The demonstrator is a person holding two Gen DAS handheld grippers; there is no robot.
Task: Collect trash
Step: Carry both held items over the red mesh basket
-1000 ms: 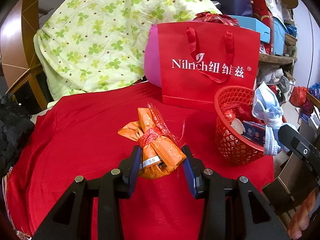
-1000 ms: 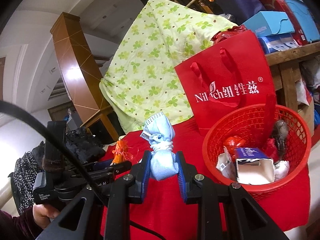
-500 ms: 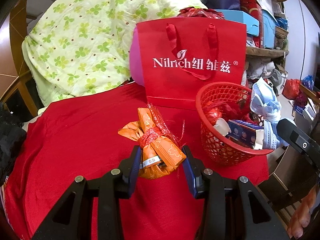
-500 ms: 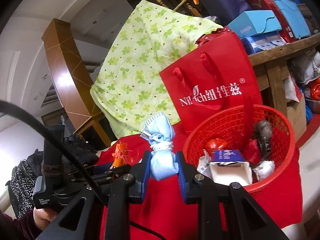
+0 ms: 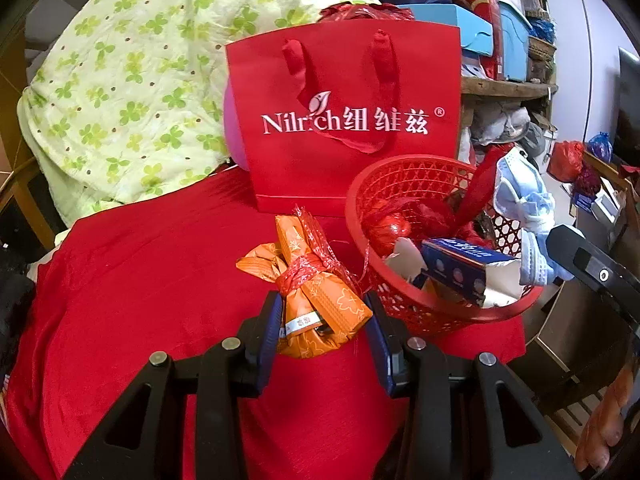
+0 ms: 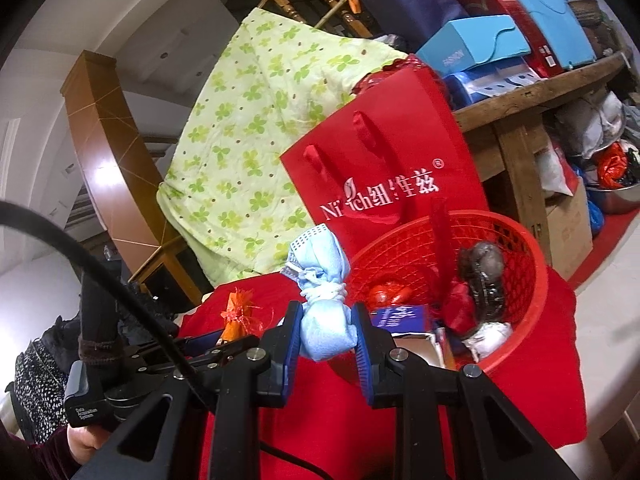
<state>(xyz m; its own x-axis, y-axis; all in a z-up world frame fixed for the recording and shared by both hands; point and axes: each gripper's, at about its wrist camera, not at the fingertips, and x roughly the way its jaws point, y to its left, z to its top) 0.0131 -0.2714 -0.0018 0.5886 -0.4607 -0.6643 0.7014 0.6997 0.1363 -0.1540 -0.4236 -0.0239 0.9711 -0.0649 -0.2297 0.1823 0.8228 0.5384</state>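
Two hand-held grippers work over a table draped in a red cloth (image 5: pixel 160 280). The left gripper (image 5: pixel 324 324) is clamped on an orange wrapper bundle (image 5: pixel 320 300), tied near its middle with red ribbon; the bundle sits between the blue pads, held just beside the near-left rim of a red mesh basket (image 5: pixel 400 184). The right gripper (image 6: pixel 326 340) grips a pale blue face mask (image 6: pixel 324 308) rolled into a wad and knotted with its own ear loops, held at the basket's (image 6: pixel 520 280) left rim. In the basket lie a torn blue carton (image 5: pixel 460 272), crumpled red wrappers (image 5: pixel 388 228), a grey lump (image 6: pixel 480 268) and white scraps. Behind the basket a red paper gift bag (image 5: pixel 344 120) with white lettering stands upright on the cloth. A green clover-print quilt (image 5: pixel 120 80) is heaped behind and to the left. Blue boxes (image 6: pixel 476 44) are stacked on a wooden shelf at the back right.
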